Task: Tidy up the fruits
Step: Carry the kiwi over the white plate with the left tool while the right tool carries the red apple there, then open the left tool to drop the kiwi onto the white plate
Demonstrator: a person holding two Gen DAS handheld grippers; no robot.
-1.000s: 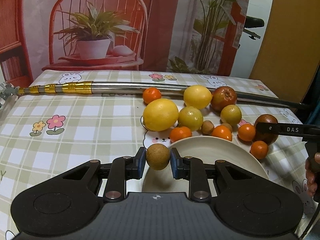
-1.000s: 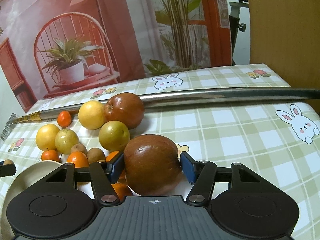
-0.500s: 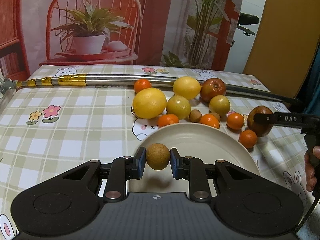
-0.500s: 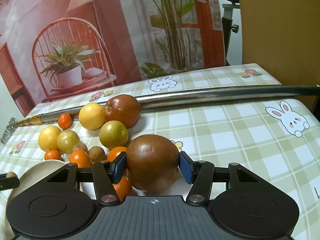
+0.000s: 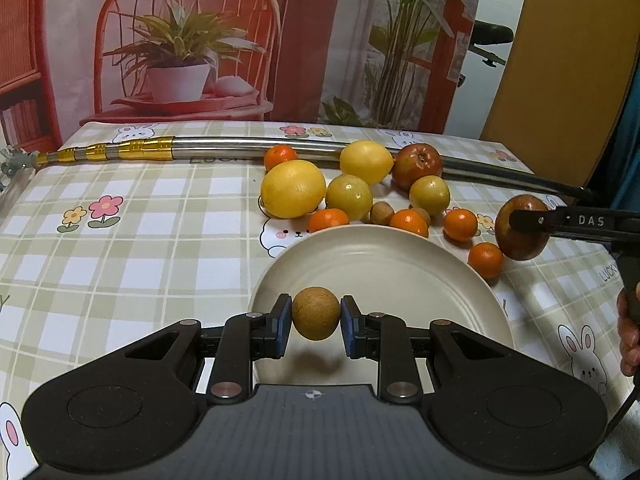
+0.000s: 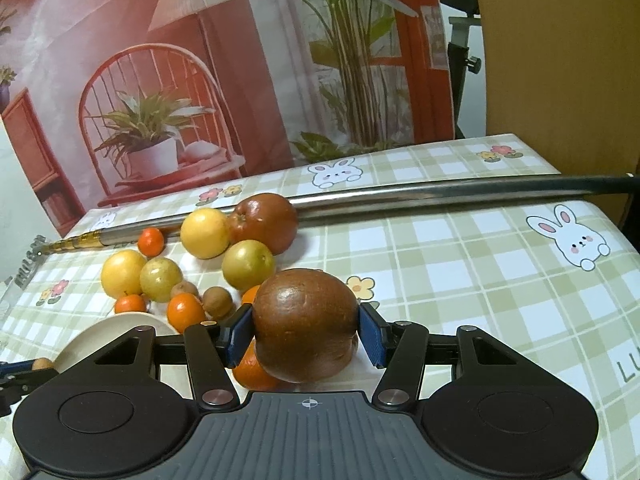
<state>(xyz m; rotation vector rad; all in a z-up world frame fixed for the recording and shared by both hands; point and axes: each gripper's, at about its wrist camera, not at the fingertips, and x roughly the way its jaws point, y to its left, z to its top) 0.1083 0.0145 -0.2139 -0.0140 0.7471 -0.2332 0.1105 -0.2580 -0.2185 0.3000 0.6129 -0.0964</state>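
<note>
My left gripper (image 5: 316, 320) is shut on a small round brown fruit (image 5: 316, 314) and holds it just above the near part of a cream plate (image 5: 380, 256). My right gripper (image 6: 306, 330) is shut on a dark red-brown apple (image 6: 306, 320), which hangs a little above the tablecloth; the left wrist view shows that apple (image 5: 520, 236) at the right of the plate. Behind the plate lie loose fruits: two lemons (image 5: 293, 188), two yellow-green fruits (image 5: 349, 196), a red apple (image 5: 417, 161), several tangerines (image 5: 460, 224) and small brown fruits (image 5: 382, 213).
A long metal pole (image 5: 240, 148) with a gold end lies across the table behind the fruits. A person's hand (image 5: 630, 332) holds the right gripper at the right edge. The table's right edge (image 6: 616, 232) is close. A printed backdrop hangs behind.
My left gripper has drawn back with the brown fruit, so more of the plate shows under it. My right gripper's jaws closed onto the dark apple and raised it slightly.
</note>
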